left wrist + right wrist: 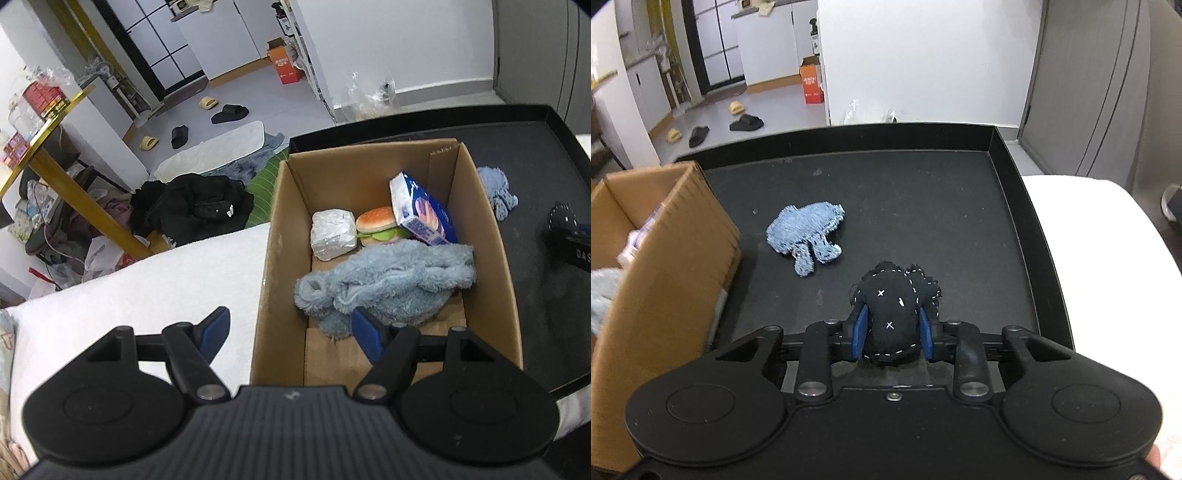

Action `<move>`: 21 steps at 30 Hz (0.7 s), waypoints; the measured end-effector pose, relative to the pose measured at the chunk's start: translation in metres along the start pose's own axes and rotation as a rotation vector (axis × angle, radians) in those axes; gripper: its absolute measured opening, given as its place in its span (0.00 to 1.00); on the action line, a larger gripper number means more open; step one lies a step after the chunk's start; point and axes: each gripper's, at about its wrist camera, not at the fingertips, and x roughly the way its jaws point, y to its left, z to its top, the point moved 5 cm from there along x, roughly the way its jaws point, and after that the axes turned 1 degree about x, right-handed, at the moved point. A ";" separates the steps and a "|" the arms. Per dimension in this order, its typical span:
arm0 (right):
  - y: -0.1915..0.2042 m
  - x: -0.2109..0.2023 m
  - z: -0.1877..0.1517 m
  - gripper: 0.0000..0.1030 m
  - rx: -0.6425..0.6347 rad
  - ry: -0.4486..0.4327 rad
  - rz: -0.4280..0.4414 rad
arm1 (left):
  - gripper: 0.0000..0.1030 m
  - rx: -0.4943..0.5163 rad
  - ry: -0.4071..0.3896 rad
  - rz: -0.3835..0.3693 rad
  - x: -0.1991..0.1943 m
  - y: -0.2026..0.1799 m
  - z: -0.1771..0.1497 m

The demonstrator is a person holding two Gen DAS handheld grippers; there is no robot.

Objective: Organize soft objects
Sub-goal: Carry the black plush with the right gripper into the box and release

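Right gripper (892, 332) clamps black stitched plush toy (895, 314) above black tray (1015, 221). Left gripper (290, 326) spread wide, holding nothing, over brown cardboard box (284, 236) containing fluffy blue fabric (391, 284). Light-blue denim plush (807, 232) lies on tray.

Left gripper (290, 323): wide open, above box edge.
Cardboard box (284, 229): fluffy blue cloth (388, 282), toy burger (378, 225), tissue pack (421, 208) inside.
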 end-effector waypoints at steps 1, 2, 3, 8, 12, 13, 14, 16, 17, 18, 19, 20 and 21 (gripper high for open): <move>-0.001 -0.003 0.001 0.28 0.015 -0.001 0.012 | 0.69 -0.009 -0.005 -0.002 -0.001 0.002 0.000; -0.002 -0.006 0.001 0.28 0.020 -0.002 0.018 | 0.69 -0.019 -0.011 -0.005 -0.003 0.004 0.000; -0.001 -0.010 0.002 0.28 0.021 -0.006 0.025 | 0.69 -0.024 -0.014 -0.009 -0.004 0.005 -0.001; 0.004 -0.029 0.007 0.28 0.014 -0.032 0.051 | 0.69 -0.058 -0.014 -0.018 -0.006 0.011 -0.002; 0.010 -0.040 0.012 0.28 0.004 -0.051 0.078 | 0.69 -0.090 -0.018 -0.047 -0.009 0.018 -0.004; 0.012 -0.044 0.013 0.28 0.001 -0.057 0.083 | 0.69 -0.101 -0.012 -0.054 -0.009 0.020 -0.004; 0.014 -0.047 0.014 0.28 -0.002 -0.061 0.091 | 0.69 -0.115 -0.007 -0.057 -0.009 0.022 -0.005; 0.019 -0.052 0.016 0.28 -0.007 -0.068 0.102 | 0.69 -0.153 -0.001 -0.077 -0.009 0.029 -0.006; 0.022 -0.056 0.018 0.28 -0.011 -0.073 0.106 | 0.69 -0.175 0.003 -0.089 -0.009 0.032 -0.007; 0.025 -0.059 0.019 0.28 -0.015 -0.078 0.110 | 0.69 -0.191 0.006 -0.098 -0.010 0.035 -0.008; 0.027 -0.062 0.020 0.28 -0.018 -0.082 0.115 | 0.69 -0.204 0.008 -0.105 -0.010 0.038 -0.009; 0.031 -0.065 0.021 0.28 -0.023 -0.086 0.122 | 0.69 -0.214 0.010 -0.113 -0.011 0.039 -0.010; 0.034 -0.067 0.022 0.28 -0.028 -0.090 0.128 | 0.69 -0.220 0.010 -0.121 -0.012 0.040 -0.011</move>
